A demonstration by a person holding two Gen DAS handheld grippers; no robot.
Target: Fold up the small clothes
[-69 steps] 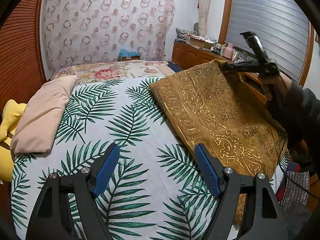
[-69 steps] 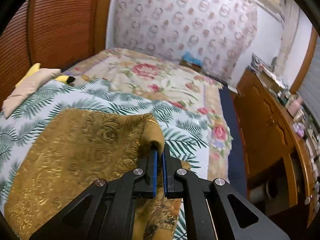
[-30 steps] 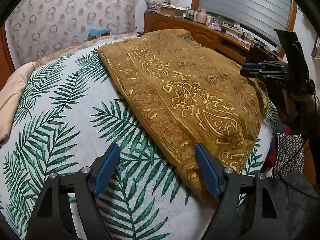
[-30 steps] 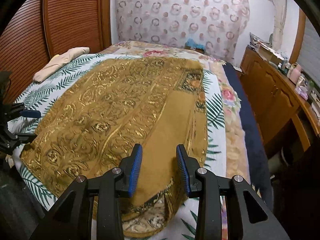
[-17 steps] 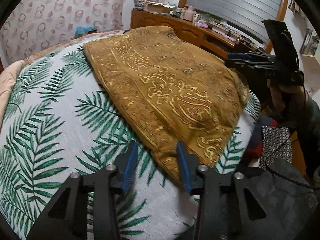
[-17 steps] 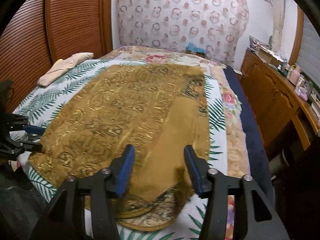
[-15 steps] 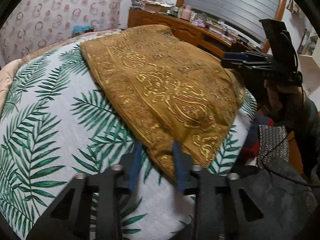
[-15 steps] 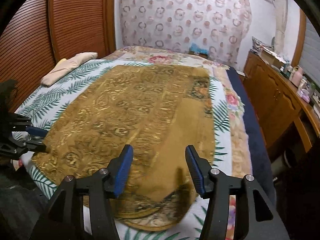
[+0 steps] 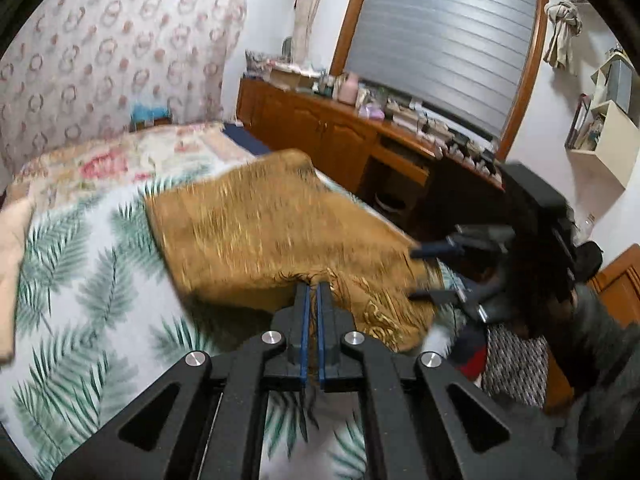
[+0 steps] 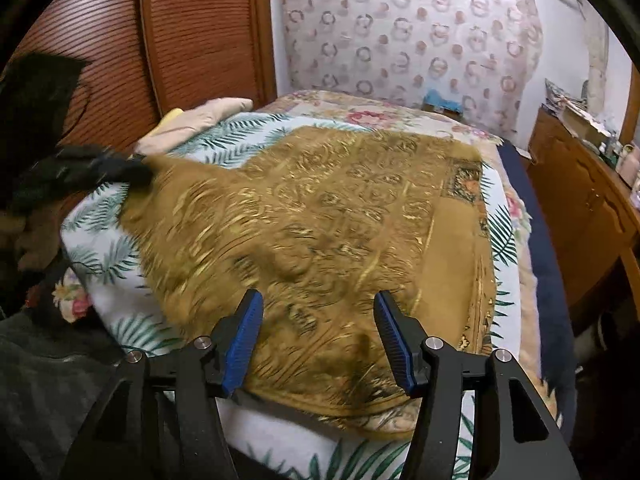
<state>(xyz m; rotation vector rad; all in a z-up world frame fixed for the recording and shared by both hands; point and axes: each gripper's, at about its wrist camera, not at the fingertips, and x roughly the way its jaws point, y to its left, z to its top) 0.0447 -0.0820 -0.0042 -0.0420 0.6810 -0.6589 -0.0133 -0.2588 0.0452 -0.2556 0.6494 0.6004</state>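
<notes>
A golden-brown patterned cloth [image 9: 260, 224] lies spread on the palm-leaf bed sheet [image 9: 80, 280]. My left gripper [image 9: 312, 292] is shut on the cloth's near corner, which hangs lifted off the sheet. In the right wrist view that left gripper [image 10: 136, 170] shows blurred at the cloth's [image 10: 340, 220] left corner. My right gripper [image 10: 318, 316] hovers over the cloth's near edge. Its jaws are opening, and the blue pads [image 10: 244, 332] press on nothing. From the left wrist view the right gripper [image 9: 424, 272] stands at the cloth's right edge.
A beige pillow [image 10: 200, 118] lies at the bed's far left. A wooden dresser [image 9: 328, 128] with clutter on top runs along the right side. A slatted wooden panel [image 10: 200, 32] stands behind the pillow. A floral quilt [image 10: 360, 114] covers the far end.
The left gripper closed on the cloth's near corner and rose, lifting it off the sheet. The right gripper's jaws spread wider over the cloth's near edge.
</notes>
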